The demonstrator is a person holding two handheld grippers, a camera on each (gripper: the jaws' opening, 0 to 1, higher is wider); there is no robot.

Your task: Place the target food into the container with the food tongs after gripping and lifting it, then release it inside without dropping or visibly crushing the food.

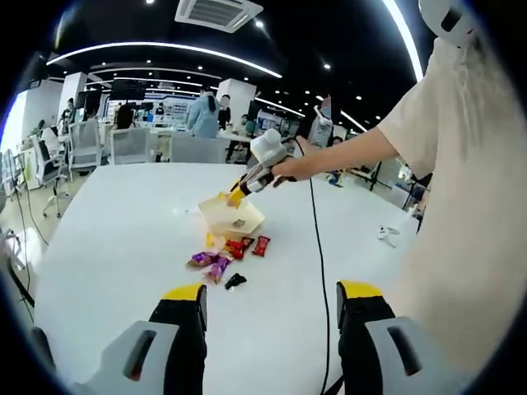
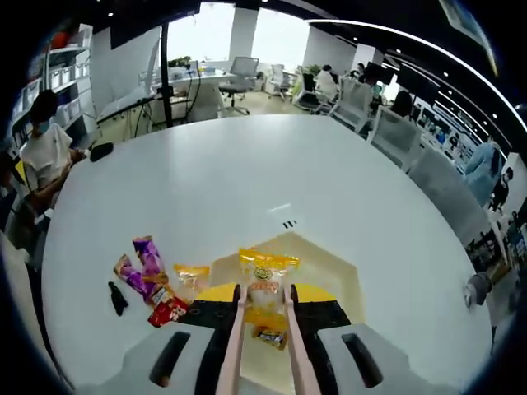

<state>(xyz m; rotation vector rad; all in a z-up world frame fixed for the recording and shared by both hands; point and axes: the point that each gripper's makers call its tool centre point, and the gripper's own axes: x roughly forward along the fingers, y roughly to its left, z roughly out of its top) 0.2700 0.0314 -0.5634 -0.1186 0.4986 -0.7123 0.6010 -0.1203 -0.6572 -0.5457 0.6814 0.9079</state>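
- Our right gripper (image 2: 262,306) holds pink food tongs (image 2: 233,350), whose tips pinch a yellow snack packet (image 2: 265,276) held over the cream container (image 2: 329,271).
- Another packet (image 2: 270,336) lies inside the container.
- Left of it, loose snacks (image 2: 152,280) lie on the white desk (image 2: 247,173).
- Our left gripper (image 1: 272,304) hangs near us with jaws wide apart, holding nothing.
- Farther off, the person's hand (image 1: 290,169) holds the right gripper above the container.

bright ceiling strips | white table (image 2: 247,189) glare | fisheye-bent edges | sharp
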